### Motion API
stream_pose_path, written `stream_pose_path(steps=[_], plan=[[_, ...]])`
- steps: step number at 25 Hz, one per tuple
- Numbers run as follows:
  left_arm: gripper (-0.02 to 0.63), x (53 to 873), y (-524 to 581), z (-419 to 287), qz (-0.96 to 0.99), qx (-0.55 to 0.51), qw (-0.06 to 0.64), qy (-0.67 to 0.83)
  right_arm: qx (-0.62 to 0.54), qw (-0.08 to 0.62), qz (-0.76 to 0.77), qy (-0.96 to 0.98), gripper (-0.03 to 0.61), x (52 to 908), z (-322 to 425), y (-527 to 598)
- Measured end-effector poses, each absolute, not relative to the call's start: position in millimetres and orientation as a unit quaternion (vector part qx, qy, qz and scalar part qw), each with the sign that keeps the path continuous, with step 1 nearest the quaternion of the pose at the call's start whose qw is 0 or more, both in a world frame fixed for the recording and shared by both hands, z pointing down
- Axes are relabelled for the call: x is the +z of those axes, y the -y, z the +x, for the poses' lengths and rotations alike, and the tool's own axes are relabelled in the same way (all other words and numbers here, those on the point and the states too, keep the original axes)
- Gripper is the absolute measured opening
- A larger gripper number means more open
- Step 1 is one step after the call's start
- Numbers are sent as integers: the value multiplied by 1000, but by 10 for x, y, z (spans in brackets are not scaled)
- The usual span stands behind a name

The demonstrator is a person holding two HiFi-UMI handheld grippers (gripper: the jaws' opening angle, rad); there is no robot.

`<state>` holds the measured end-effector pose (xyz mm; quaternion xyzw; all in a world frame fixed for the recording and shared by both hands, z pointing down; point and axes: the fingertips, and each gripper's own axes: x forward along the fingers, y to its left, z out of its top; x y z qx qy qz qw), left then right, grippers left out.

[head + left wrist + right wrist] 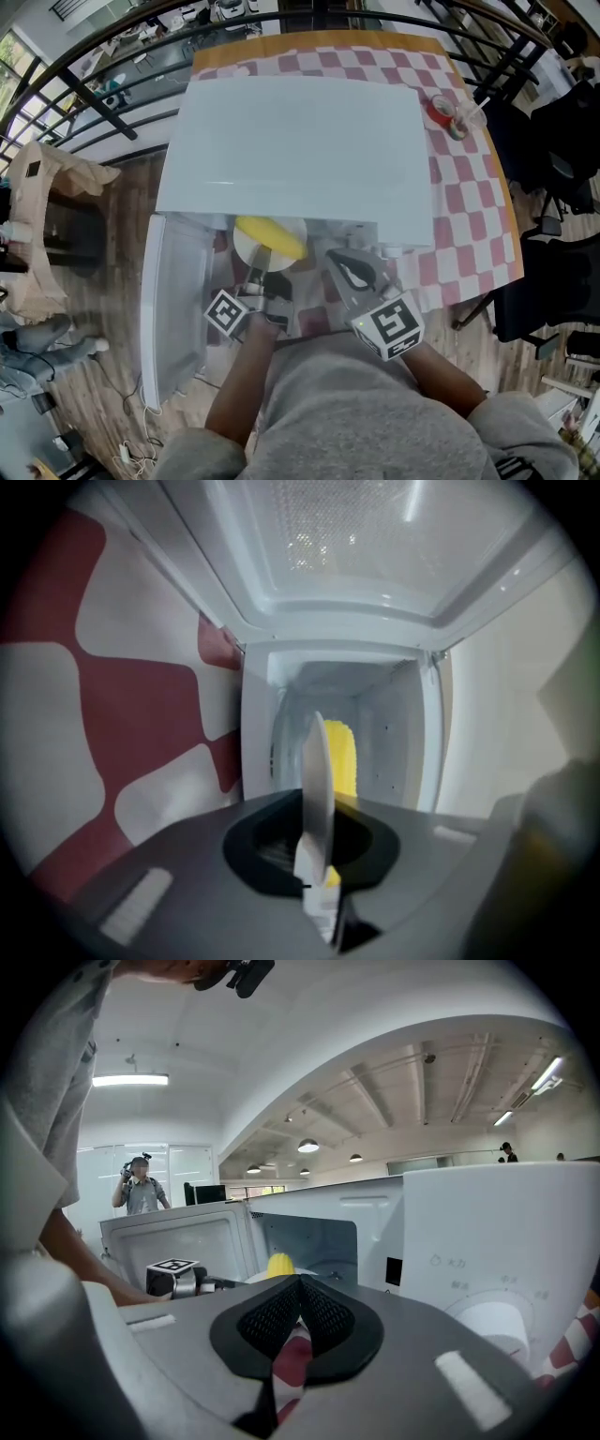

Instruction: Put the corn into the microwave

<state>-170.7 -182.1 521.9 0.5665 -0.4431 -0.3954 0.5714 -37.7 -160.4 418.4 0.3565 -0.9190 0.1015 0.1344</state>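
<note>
1. The left gripper [314, 850] is clamped tight on the rim of a plate [317, 761], which is seen edge-on between its jaws in the left gripper view.
2. The corn [270, 237] is carried on that plate, on the side away from the gripper.
3. Plate and corn are held at the mouth of the microwave [300, 150], partly under the front edge of its top in the head view. How far in they are cannot be told.
4. The cavity is faced by the left gripper, and the door [173, 300] is swung open at the left.
5. The right gripper [298, 1290] is closed, its pads met at the tips, with nothing gripped. Only the checked cloth [469, 187] is seen through the slit beneath them.
6. The right gripper is held in front of the microwave, beside the left gripper and apart from the plate.
7. The microwave is set on the checked cloth.
</note>
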Motion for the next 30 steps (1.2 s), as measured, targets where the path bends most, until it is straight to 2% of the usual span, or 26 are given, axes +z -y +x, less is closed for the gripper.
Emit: stream_pose_path(steps=[19, 30], plan=[[21, 5459, 2052, -1782, 558, -381, 573, 464, 105, 144, 353, 918, -8, 4260, -475, 1639], [37, 5457, 2068, -1790, 606, -303, 539, 500, 99, 142, 350, 921, -8, 4231, -474, 1592]])
